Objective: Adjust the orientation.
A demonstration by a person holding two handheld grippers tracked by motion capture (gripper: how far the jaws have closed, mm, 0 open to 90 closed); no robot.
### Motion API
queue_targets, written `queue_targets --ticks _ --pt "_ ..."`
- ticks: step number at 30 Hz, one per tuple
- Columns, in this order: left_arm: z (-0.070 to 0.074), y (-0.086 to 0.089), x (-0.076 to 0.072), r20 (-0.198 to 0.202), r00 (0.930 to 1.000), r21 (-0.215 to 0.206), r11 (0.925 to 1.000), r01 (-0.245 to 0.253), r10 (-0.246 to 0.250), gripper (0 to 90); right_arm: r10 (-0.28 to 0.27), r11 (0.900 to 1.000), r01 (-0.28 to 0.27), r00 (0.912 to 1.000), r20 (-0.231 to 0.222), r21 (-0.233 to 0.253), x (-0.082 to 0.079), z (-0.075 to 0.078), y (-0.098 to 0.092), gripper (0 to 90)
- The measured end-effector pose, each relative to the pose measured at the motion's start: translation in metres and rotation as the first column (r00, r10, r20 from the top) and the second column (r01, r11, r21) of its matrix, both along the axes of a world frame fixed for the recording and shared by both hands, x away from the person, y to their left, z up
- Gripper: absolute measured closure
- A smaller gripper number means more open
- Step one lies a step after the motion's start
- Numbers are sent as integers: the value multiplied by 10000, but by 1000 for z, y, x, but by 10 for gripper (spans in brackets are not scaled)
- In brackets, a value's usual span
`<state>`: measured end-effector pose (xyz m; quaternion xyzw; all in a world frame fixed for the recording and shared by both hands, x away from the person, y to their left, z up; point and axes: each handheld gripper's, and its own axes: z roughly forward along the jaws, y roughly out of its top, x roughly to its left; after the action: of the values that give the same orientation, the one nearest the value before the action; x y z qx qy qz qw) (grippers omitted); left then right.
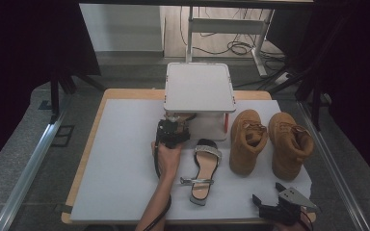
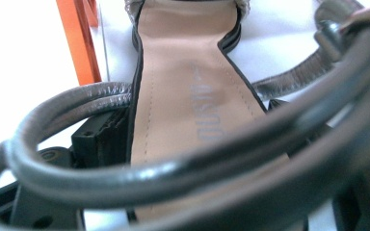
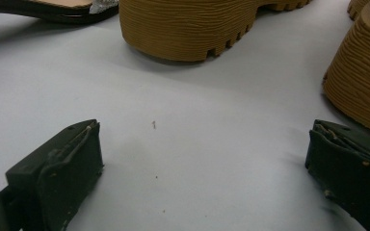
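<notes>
A silver-strapped sandal (image 2: 183, 96) with a tan insole lies between the jaws of my left gripper (image 1: 173, 126), which is shut on its heel end. The sandal's toe (image 1: 187, 117) reaches under the white raised stand (image 1: 199, 86). Its grey ankle strap (image 2: 101, 163) loops close across the left gripper view. The matching sandal (image 1: 203, 168) lies flat on the grey mat (image 1: 120, 163), just right of the person's hand. My right gripper (image 1: 268, 192) stands open at the mat's front right, nothing between its jaws (image 3: 207, 163).
Two tan boots (image 1: 246, 139) (image 1: 289, 143) stand side by side right of the stand; their ridged soles (image 3: 188, 29) (image 3: 361, 82) rise ahead of the right gripper. The stand has an orange leg (image 2: 79, 43). The wooden table edge (image 1: 84, 159) frames the mat.
</notes>
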<state>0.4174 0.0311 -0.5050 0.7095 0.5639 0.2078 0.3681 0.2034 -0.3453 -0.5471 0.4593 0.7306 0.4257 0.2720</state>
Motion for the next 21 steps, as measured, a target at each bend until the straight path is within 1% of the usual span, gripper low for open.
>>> queue_targets --ticks 1,3,7,9,10,13,16,17,18,19,20,21 --pt "0 2 -1 -3 10000 26 10000 83 -83 247 3 10000 -3 10000 -3 -2 0 0 0 0" --pt "1 4 -3 -18 9998 -54 9998 186 -186 244 3 10000 -3 10000 -2 -4 0 0 0 0" --pt "1 7 -7 -33 9995 -157 9994 298 -298 251 -1 10000 1 10000 -4 -5 0 0 0 0" --pt "2 9 -11 -58 9991 -63 9991 417 -418 252 -1 10000 1 10000 -2 -6 0 0 0 0" --pt "3 11 -14 -5 9987 -77 9987 500 -500 273 0 10000 0 10000 -5 -6 0 0 0 0" --pt "4 13 -18 -19 9985 2 9985 545 -545 282 -2 10000 2 10000 -3 -4 0 0 0 0" --pt "5 18 -25 58 9971 17 9972 753 -753 301 2 10000 -2 10000 -1 -6 0 0 0 0" --pt "5 18 -25 58 9971 17 9972 753 -753 305 2 10000 -2 10000 -1 -6 0 0 0 0" --pt "6 20 -30 94 9953 -54 9953 965 -965 312 0 10000 0 10000 -3 -8 0 0 0 0" --pt "6 20 -30 94 9953 -54 9953 965 -965 317 0 10000 0 10000 -4 -7 0 0 0 0" --pt "6 21 -32 120 9940 -67 9941 1085 -1084 317 -1 10000 1 10000 -2 -5 0 0 0 0" --pt "8 23 -37 208 9931 -39 9933 1152 -1151 318 -1 10000 1 10000 -4 -8 0 0 0 0"
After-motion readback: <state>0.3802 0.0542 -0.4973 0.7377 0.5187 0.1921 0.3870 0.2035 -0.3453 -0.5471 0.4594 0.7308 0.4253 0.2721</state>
